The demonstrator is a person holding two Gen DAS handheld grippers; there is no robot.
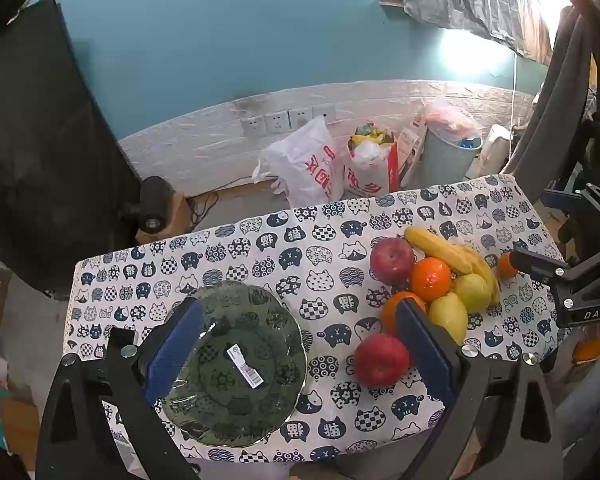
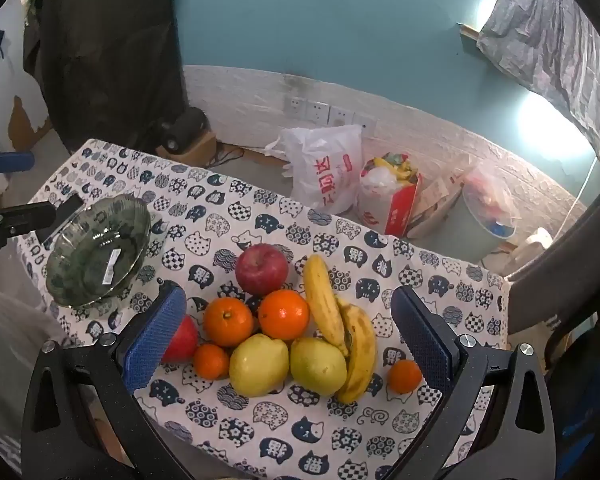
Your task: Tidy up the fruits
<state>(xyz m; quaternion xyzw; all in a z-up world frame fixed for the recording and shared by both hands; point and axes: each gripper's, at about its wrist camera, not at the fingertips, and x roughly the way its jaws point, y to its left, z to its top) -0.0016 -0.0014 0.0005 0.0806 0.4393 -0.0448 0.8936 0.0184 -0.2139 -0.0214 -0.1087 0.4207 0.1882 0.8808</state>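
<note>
bananas (image 2: 332,320) lengthwise away, stems seemingly near

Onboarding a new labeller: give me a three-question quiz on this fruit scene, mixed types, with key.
1. True or false: the green glass plate already holds fruit.
2. Multiple choice: which fruit lies apart from the pile, on the cloth by itself? A) the far apple B) a small orange C) a lemon
3. Fill in: both the left gripper and the right gripper are ____, holding nothing.

Key:
1. False; the plate has only a label on it.
2. B
3. open
</note>
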